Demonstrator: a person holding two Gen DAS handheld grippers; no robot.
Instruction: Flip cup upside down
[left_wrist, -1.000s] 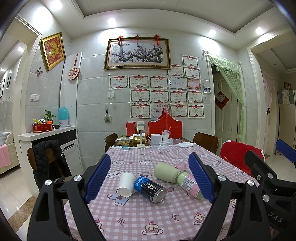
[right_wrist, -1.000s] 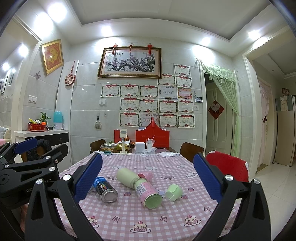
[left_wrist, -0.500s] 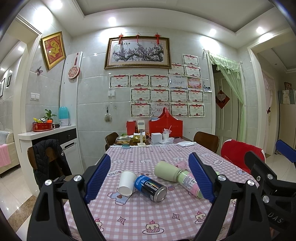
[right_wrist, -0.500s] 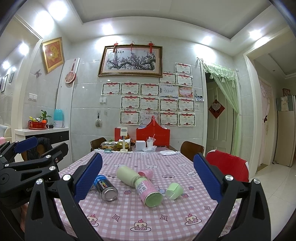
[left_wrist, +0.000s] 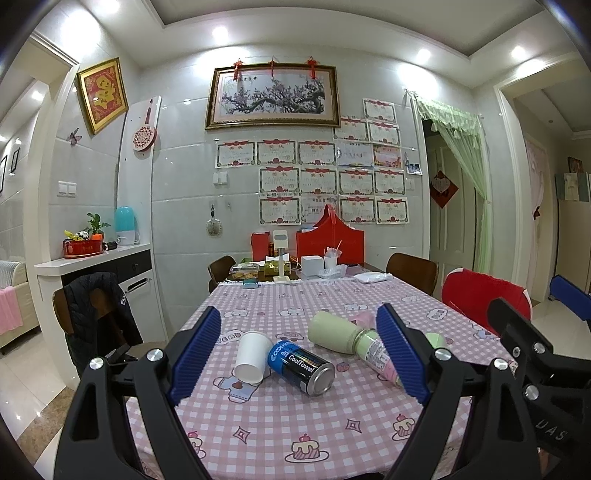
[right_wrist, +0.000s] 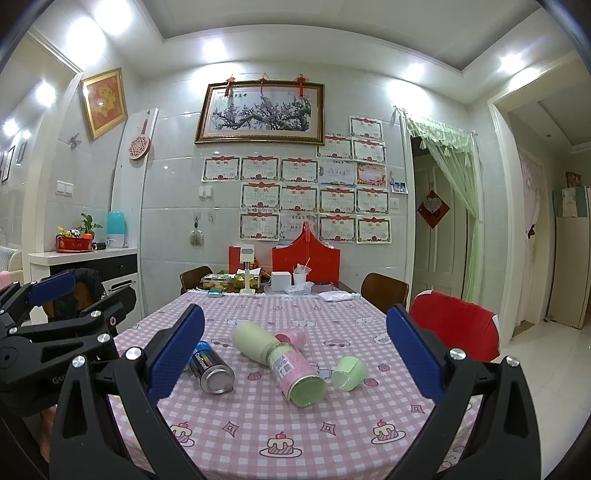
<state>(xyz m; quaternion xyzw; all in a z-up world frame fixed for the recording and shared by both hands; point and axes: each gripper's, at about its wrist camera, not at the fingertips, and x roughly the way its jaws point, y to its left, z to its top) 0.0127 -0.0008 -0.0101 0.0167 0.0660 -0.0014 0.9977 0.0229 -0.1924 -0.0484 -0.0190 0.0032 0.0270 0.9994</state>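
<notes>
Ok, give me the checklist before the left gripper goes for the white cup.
1. White cup found: ok, lying on its side on the tablecloth, open end toward the camera.
2. Left gripper open: ok, fingers wide apart, nothing between them.
3. Cup framed by the fingers: ok, it sits just inside the left one.
4. Room around the cup: not ok, the can lies against its right side.
5. Right gripper out of the way: ok, open and empty, facing the bottle.
6. Cup empty: cannot tell.
</notes>
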